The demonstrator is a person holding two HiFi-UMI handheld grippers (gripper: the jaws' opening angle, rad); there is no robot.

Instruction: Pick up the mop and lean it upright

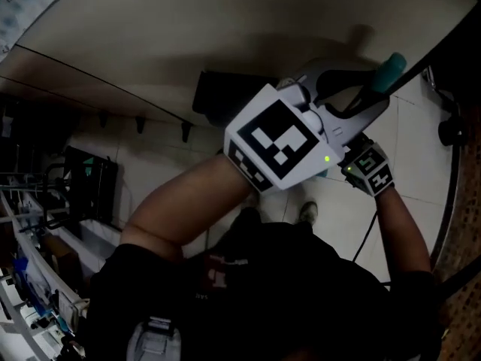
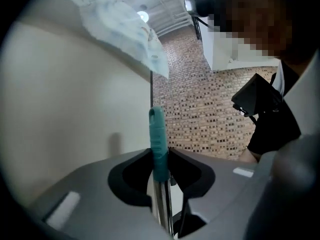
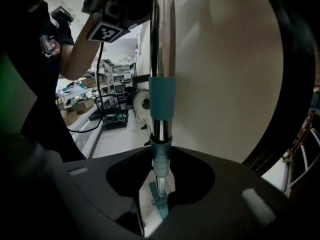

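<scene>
I hold the mop upright in front of a beige wall. Its teal handle end rises between the jaws of my left gripper, which is shut on it just where the metal pole begins. In the head view this handle end pokes out past the left gripper, whose marker cube fills the middle. Lower down the pole, below a teal sleeve, my right gripper is shut on the grey collar. A teal part of the mop head shows far below. Of the right gripper the head view shows only its marker cube.
A brick wall stands beyond the beige wall's corner, and a pale plastic sheet hangs above. Shelves with clutter line the left side. A dark box sits by the wall's foot. A black curved rim runs down the right.
</scene>
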